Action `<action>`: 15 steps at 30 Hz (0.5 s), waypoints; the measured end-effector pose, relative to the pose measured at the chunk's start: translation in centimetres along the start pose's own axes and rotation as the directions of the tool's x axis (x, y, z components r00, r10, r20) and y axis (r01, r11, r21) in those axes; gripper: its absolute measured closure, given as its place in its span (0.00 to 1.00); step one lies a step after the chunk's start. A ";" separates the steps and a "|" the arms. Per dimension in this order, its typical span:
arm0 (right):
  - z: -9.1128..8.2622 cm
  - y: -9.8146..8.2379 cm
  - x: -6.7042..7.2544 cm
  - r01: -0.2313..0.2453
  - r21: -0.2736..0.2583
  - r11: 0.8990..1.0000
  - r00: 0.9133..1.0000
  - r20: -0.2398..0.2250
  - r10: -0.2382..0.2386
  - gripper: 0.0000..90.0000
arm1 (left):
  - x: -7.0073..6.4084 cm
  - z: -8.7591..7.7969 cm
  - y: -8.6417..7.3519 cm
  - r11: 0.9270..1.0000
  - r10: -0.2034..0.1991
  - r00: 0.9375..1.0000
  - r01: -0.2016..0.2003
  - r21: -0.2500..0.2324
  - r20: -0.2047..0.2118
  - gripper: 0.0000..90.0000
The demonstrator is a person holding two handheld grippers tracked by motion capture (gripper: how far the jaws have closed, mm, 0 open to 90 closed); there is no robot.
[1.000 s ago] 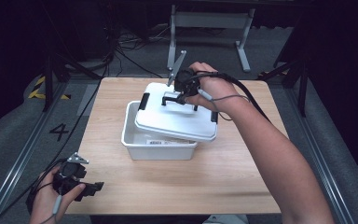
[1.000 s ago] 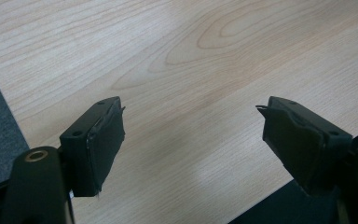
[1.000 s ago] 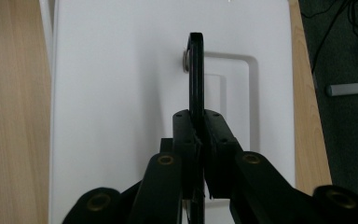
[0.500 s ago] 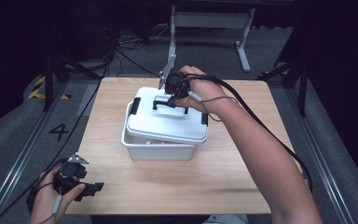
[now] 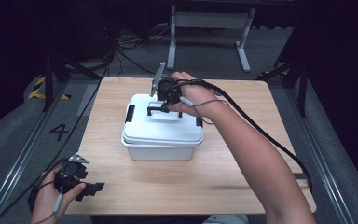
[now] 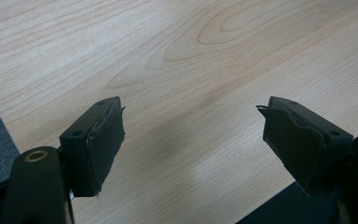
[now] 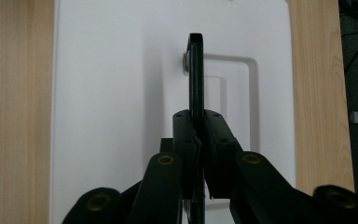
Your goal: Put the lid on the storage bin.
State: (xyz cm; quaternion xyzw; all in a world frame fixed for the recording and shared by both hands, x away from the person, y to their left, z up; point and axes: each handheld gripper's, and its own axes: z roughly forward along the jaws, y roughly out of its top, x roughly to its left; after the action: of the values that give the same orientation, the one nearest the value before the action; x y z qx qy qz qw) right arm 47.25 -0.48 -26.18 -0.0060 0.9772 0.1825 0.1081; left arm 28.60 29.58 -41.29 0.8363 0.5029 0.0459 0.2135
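A white plastic box (image 5: 161, 150) stands mid-table with its white lid (image 5: 163, 129) lying squarely on top. My right gripper (image 5: 164, 101) points down over the lid, shut on the lid's upright black handle (image 5: 160, 109). In the right gripper view the jaws (image 7: 198, 128) pinch the thin black handle (image 7: 196, 70) edge-on above the white lid (image 7: 107, 93). My left gripper (image 5: 94, 187) rests in a hand at the table's front left corner, away from the box. Its jaws (image 6: 191, 126) stand wide open over bare wood, with nothing between them.
Black latches (image 5: 130, 113) hang on the box's ends. The wooden table (image 5: 242, 154) has open room to the right of the box and in front of it. A grey metal stand (image 5: 209, 28) and cables lie on the floor behind. A "4" marking (image 5: 58, 132) is on the floor at left.
The right gripper has carried the lid leftward and down; it was tilted and offset to the right, and now it sits level on the box. The left gripper stayed put.
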 end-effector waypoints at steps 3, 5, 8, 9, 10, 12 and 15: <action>0.1 0.2 0.0 0.003 -0.007 1.000 1.000 0.000 -0.003 0.94 | 0.0 0.1 0.0 1.000 0.002 1.000 -0.002 0.001 0.000 0.23; 0.1 0.3 0.1 0.011 -0.014 1.000 1.000 -0.006 -0.011 0.95 | 0.0 0.1 0.0 1.000 0.000 1.000 0.000 -0.002 0.000 0.23; 0.3 0.5 0.2 0.028 -0.012 1.000 1.000 -0.009 -0.028 0.94 | 0.0 0.1 0.1 1.000 0.002 1.000 -0.002 -0.002 0.003 0.23; 0.5 0.6 0.3 0.029 -0.009 1.000 1.000 -0.010 -0.029 0.94 | 0.0 0.1 0.1 1.000 -0.001 1.000 0.001 -0.002 0.003 0.23; 0.5 0.6 0.3 0.031 -0.004 1.000 0.999 -0.010 -0.031 0.94 | 0.0 0.1 0.1 1.000 -0.002 1.000 0.002 -0.003 0.003 0.23; 0.6 0.7 0.3 0.033 -0.006 0.999 0.999 -0.011 -0.033 0.94 | 0.0 0.2 0.1 1.000 0.000 1.000 0.000 -0.003 0.001 0.23; 1.1 0.8 0.3 0.038 -0.005 0.999 0.999 -0.015 -0.038 0.94 | 0.1 0.2 0.1 1.000 -0.003 1.000 0.003 0.001 0.003 0.23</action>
State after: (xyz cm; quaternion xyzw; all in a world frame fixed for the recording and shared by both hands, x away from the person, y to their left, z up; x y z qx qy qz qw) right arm 47.09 0.65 -26.94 -0.0262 0.9773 0.1828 0.1042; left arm 28.81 29.50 -41.43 0.8356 0.5039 0.0441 0.2141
